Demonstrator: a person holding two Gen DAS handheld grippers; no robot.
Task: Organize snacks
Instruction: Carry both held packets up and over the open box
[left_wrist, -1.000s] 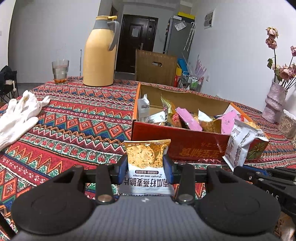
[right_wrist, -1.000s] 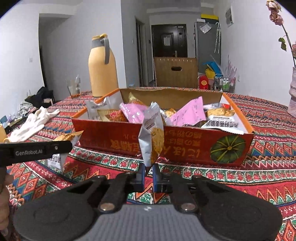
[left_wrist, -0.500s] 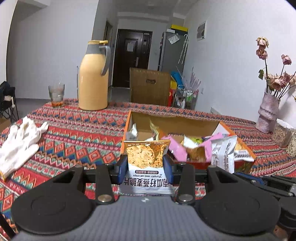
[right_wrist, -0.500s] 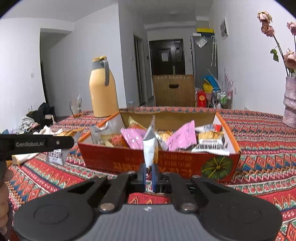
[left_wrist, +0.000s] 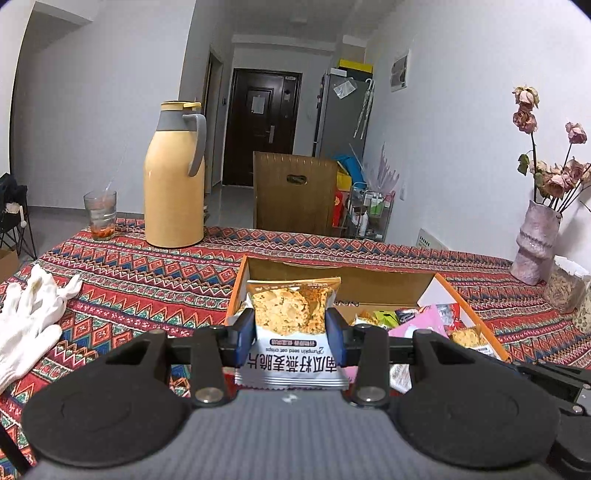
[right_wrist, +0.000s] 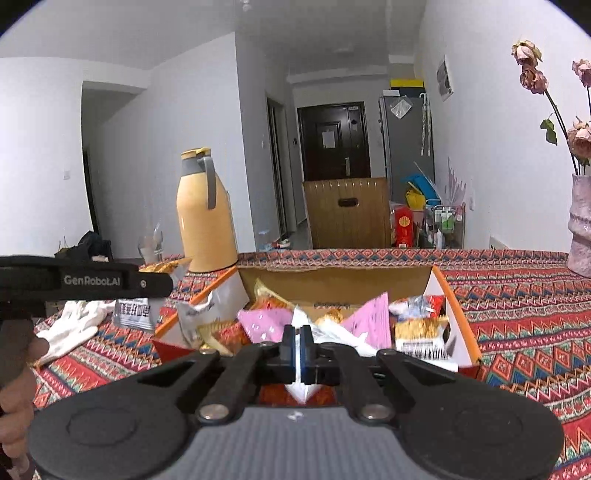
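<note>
My left gripper (left_wrist: 291, 334) is shut on a white and orange oat crisp packet (left_wrist: 291, 314), held upright in front of the open orange snack box (left_wrist: 439, 286). My right gripper (right_wrist: 297, 347) is shut on a thin white snack packet (right_wrist: 301, 392), held edge-on above the near wall of the same box (right_wrist: 456, 321). The box holds several packets, pink, white and orange. The left gripper's body (right_wrist: 88, 280) with its packet shows at the left in the right wrist view.
A yellow thermos jug (left_wrist: 173, 181) and a glass (left_wrist: 100, 214) stand at the table's far left. White gloves (left_wrist: 26, 321) lie at the left. A pink vase with dried roses (left_wrist: 537, 240) and a jar (left_wrist: 565, 288) stand at the right. A wooden chair (left_wrist: 295, 195) is behind the table.
Both grippers have risen with their packets and moved toward the box. I now look down into the box from above its near wall.
</note>
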